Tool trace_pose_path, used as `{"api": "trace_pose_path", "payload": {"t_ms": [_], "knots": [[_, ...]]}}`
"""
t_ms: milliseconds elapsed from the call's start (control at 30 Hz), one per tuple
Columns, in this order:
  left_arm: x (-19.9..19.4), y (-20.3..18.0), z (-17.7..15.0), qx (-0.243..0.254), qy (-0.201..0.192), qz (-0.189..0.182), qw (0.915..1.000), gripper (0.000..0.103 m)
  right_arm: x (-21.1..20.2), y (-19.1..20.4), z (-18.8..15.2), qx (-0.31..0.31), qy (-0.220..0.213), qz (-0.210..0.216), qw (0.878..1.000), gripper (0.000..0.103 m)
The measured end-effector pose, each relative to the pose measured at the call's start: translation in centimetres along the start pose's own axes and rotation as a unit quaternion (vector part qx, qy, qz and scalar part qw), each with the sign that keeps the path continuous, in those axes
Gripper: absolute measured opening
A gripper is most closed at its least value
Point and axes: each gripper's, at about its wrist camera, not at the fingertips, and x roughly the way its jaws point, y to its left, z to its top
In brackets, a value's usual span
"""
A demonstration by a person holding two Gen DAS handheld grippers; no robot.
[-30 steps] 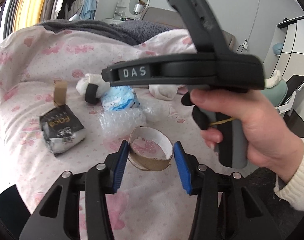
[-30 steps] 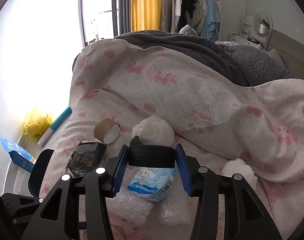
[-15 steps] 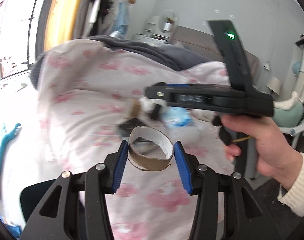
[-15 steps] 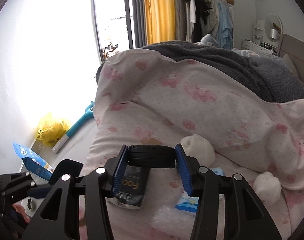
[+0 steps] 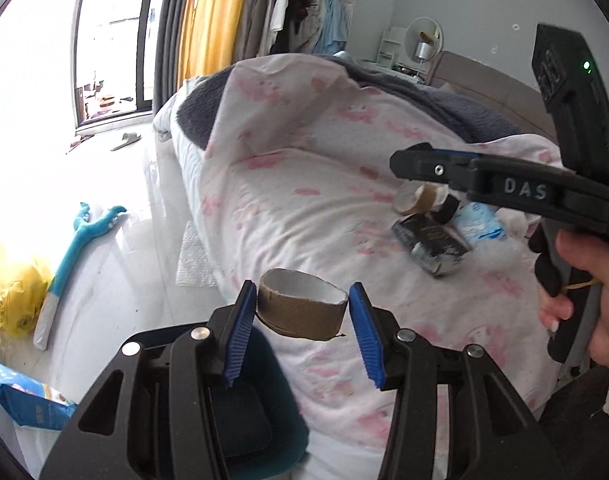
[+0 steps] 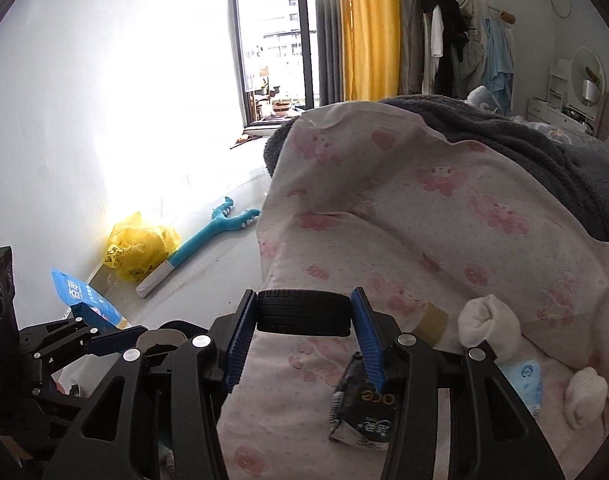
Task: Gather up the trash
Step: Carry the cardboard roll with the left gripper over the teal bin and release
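Left gripper (image 5: 300,314) is clamping the cardboard ring (image 5: 302,308) and right gripper (image 6: 303,312) is gripping the black wheel (image 6: 303,312), both hanging off the bed's (image 5: 304,184) 9 o'clock edge: judgement, keep clamps firm until directly above a bin.

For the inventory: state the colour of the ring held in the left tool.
Brown cardboard outside, white inside: the cardboard ring, seen best in the left wrist view.

I see the bed (image 6: 444,216), pink-print cover, w/ black packet (image 6: 364,408), cardboard roll (image 5: 418,200), blue pack (image 5: 480,222), white sock balls (image 6: 488,328); floor (image 5: 116,280): yellow bag (image 6: 140,246).
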Motion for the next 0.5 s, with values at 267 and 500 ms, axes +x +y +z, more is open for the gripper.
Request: {"api": "trace_pose_path", "payload": {"t_ms": [267,500], "knots": [[1.0,4.2,-2.6,-0.027,0.05,0.025,0.9981,0.05,2.7,4.7,-0.6,-0.019,0.028,0.048,0.998,0.049],[1.9,7.6,-5.5,-0.057,0.104,0.042,0.992,0.05,5.2,7.9,-1.4,-0.031,0.066,0.075,0.995,0.049]]}}
